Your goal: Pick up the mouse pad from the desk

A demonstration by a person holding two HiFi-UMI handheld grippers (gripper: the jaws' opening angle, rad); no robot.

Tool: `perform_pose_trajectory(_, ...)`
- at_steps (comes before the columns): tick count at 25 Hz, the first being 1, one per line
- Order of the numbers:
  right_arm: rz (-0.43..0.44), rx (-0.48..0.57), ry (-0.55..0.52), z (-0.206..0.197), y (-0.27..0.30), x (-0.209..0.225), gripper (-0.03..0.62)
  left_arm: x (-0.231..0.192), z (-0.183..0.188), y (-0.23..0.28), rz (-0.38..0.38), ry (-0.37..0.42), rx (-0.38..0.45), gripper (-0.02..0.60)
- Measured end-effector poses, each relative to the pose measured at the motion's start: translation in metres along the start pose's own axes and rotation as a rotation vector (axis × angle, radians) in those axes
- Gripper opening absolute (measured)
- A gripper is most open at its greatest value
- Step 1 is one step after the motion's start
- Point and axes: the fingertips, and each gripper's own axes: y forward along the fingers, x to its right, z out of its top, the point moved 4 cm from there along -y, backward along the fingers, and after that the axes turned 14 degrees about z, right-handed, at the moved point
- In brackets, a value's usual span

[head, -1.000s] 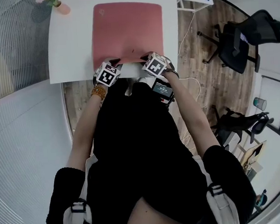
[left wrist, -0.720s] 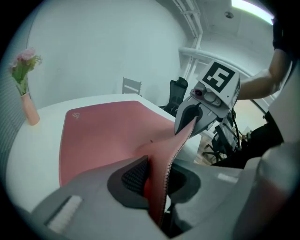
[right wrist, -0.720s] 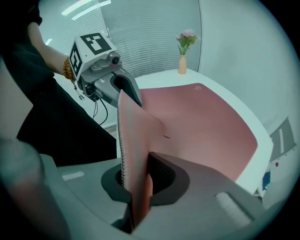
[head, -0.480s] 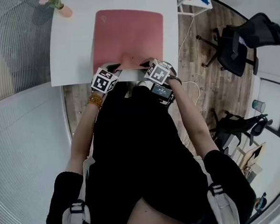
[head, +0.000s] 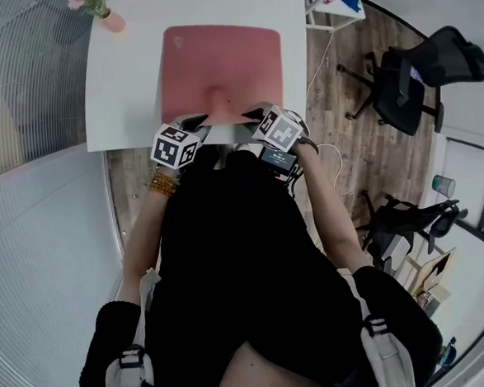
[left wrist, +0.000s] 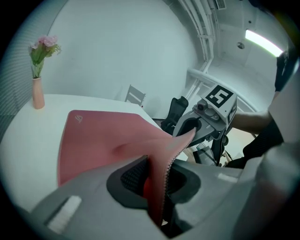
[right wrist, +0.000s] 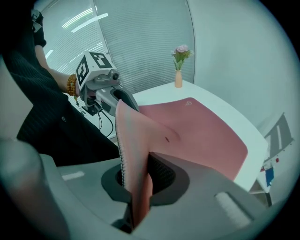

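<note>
Lift | mouse pad [head: 224, 57]: near edge raised off the surface [head: 123, 81], rest flat toward far edge | left gripper [head: 189, 126], right gripper [head: 257, 115]: jaws clenched on that near edge | raise both evenly, spread apart to remove buckle

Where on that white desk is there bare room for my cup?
Widest: the desk's left strip beside the mouse pad, nearer than the vase. Right of the pad, only a sliver. Near edge crowded: left gripper and right gripper clamp the pad.

office, black swivel chairs [head: 415, 73], white desk [head: 123, 89], ribbed glass wall [right wrist: 140, 47]
</note>
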Motion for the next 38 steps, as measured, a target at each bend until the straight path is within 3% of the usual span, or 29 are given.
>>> perform_pose_trajectory(6,0.022,0.056,-0.013,0.017,-0.02,-0.007,0.041,0.001,0.026,-0.017,-0.022,-0.054,0.047,0.052)
perform_pose_trajectory(18,0.131,0.096,-0.111,0.051,-0.064,-0.026,0.041,0.01,0.066,-0.056,-0.05,-0.082,0.151,0.054)
perform_pose_trajectory(30,0.183,0.27,-0.123,0.077,-0.106,-0.043,0.041,0.021,0.116,-0.09,-0.057,-0.035,0.287,0.054)
perform_pose_trajectory(38,0.201,0.356,-0.167,0.098,-0.144,-0.046,0.042,0.03,0.152,-0.113,-0.103,-0.021,0.372,0.054)
